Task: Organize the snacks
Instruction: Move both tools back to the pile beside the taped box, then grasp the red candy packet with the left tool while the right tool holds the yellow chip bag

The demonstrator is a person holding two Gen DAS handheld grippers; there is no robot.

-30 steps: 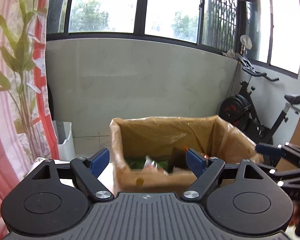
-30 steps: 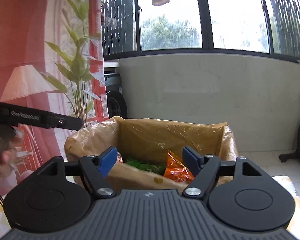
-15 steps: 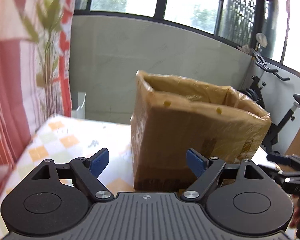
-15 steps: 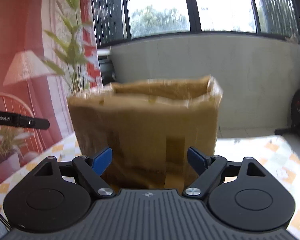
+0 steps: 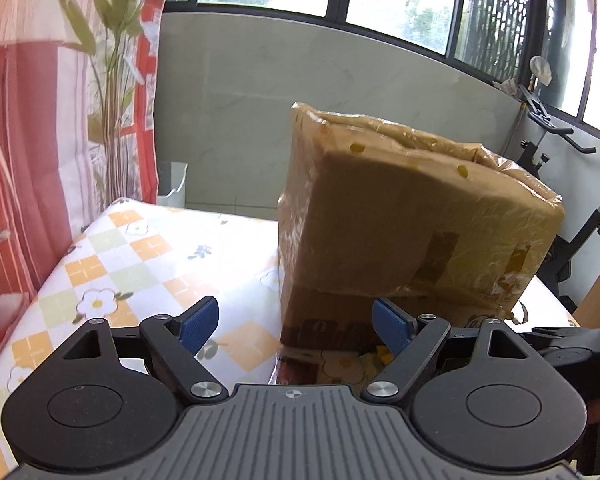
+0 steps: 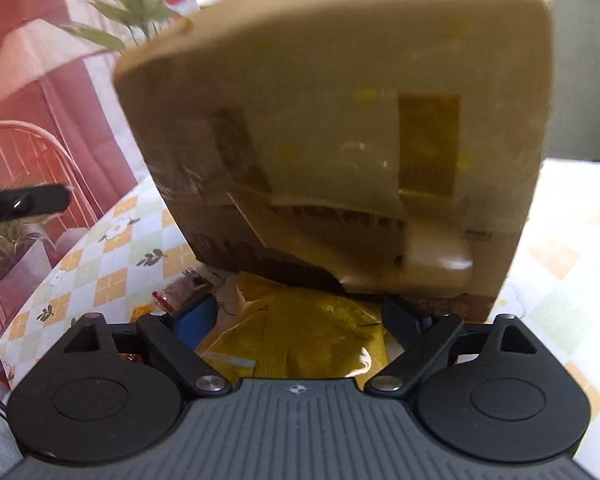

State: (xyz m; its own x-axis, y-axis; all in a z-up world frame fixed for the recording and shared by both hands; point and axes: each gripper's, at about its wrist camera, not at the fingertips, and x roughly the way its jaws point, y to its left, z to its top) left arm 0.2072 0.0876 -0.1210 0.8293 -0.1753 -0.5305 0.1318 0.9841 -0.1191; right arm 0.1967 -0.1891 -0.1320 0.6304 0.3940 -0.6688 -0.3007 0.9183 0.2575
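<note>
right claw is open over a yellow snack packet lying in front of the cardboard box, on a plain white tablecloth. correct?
Not quite. The tablecloth is checkered orange, green and white with flower prints, not plain white; the right wrist view shows it. The rest holds: right claw open over the yellow snack packet, in front of the cardboard box.

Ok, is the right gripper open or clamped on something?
Open: the right gripper has just been widening, its pads apart over the yellow snack packet, not pressing it.

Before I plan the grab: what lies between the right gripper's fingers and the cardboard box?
In the right wrist view, a yellow snack packet lies on the tablecloth between the open right gripper and the cardboard box.
</note>
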